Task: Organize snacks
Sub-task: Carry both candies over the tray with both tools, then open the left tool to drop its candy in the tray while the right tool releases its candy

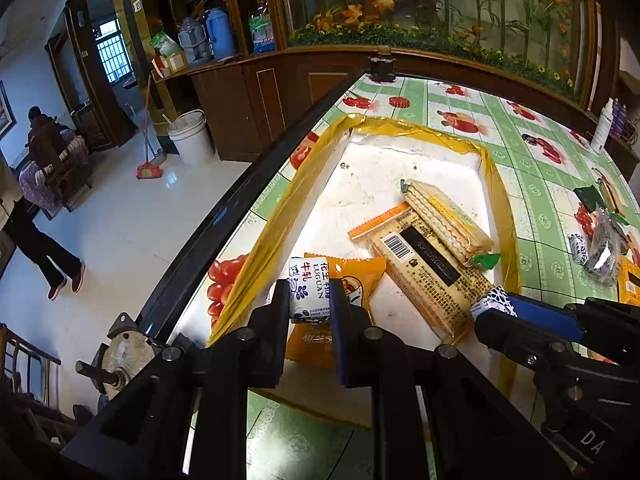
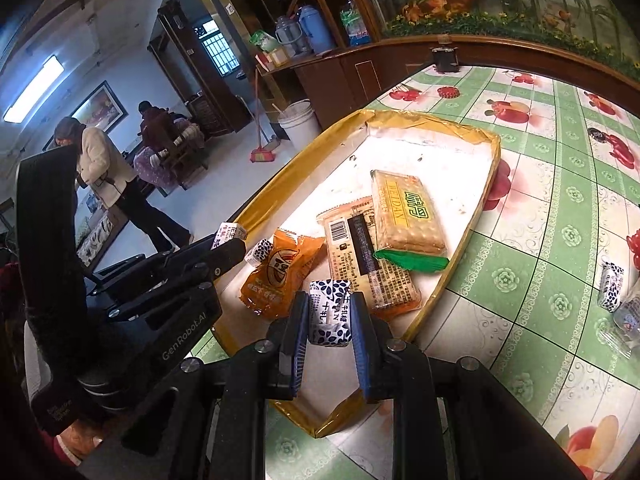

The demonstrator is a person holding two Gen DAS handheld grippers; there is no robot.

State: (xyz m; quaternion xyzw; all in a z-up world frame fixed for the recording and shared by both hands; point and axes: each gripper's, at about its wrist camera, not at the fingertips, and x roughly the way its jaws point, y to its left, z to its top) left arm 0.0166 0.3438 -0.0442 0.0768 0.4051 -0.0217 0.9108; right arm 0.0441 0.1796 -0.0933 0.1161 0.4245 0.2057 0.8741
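A gold-rimmed white tray (image 1: 500, 200) (image 2: 494, 160) lies on the green fruit-print tablecloth. In it lie an orange packet (image 1: 354, 280) (image 2: 280, 276), a long barcoded cracker pack (image 1: 424, 268) (image 2: 368, 256) and a Weidan biscuit pack (image 1: 448, 216) (image 2: 404, 216) leaning on it. My left gripper (image 1: 310, 300) (image 2: 228, 240) is shut on a blue-and-white nougat candy (image 1: 308, 288) (image 2: 231, 233) above the tray's near left part. My right gripper (image 2: 330, 320) (image 1: 516, 312) is shut on a similar candy (image 2: 330, 312) (image 1: 494, 300) over the tray's near end. A third candy (image 2: 260, 250) rests beside the orange packet.
More snacks sit on the cloth right of the tray: a candy (image 2: 610, 286) (image 1: 578, 248), a clear wrapped piece (image 1: 602, 248) and a green packet (image 1: 592, 196). The table's black edge (image 1: 240, 200) drops to the floor on the left. A dark jar (image 1: 382, 68) stands at the far end. People stand across the room.
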